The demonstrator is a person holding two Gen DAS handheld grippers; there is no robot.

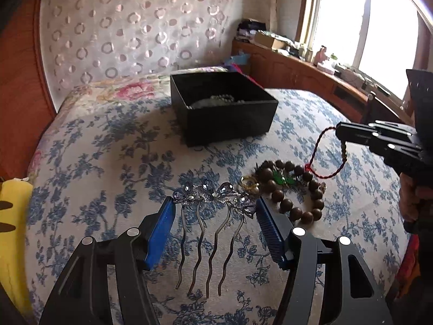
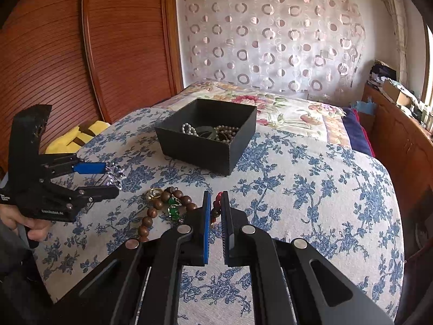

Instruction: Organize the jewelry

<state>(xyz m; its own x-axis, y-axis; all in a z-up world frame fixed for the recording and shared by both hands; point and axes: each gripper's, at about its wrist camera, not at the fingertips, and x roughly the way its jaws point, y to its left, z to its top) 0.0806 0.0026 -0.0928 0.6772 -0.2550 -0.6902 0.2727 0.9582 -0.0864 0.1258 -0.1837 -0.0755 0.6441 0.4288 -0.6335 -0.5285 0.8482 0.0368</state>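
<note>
Your work surface is the bed (image 1: 113,146), spread with a blue-flowered cover; behind it hangs a sheer curtain (image 1: 130,27) patterned with rings, and a wooden wardrobe (image 2: 81,54) stands to the left in your right-wrist view.

Toward the head of the bed sits the open black box (image 1: 230,119), upright, holding pearl strands and other beaded pieces (its contents show best from the right wrist).

Your left gripper (image 1: 215,211) points down at the cover in front of the box. Its blue pads (image 1: 162,230) bracket the jewelled hair comb (image 1: 213,197) — crystal flowers toward the box, four wavy prongs trailing back toward you. The jaws stand about as wide as the comb's crest, and both pads meet its ends, so you have the comb gripped by its ornamented top.

Your right gripper (image 2: 215,208) has its jaws closed on the red cord bracelet (image 1: 316,151); seen from the left wrist, the cord loops down from the fingertips and its lower end lies among the pile.

That pile lies just right of the comb: a wooden bead bracelet (image 1: 297,189) ringed around a green pendant (image 1: 280,178), with a gold ring (image 1: 249,182) at its left edge, touching the beads.
</note>
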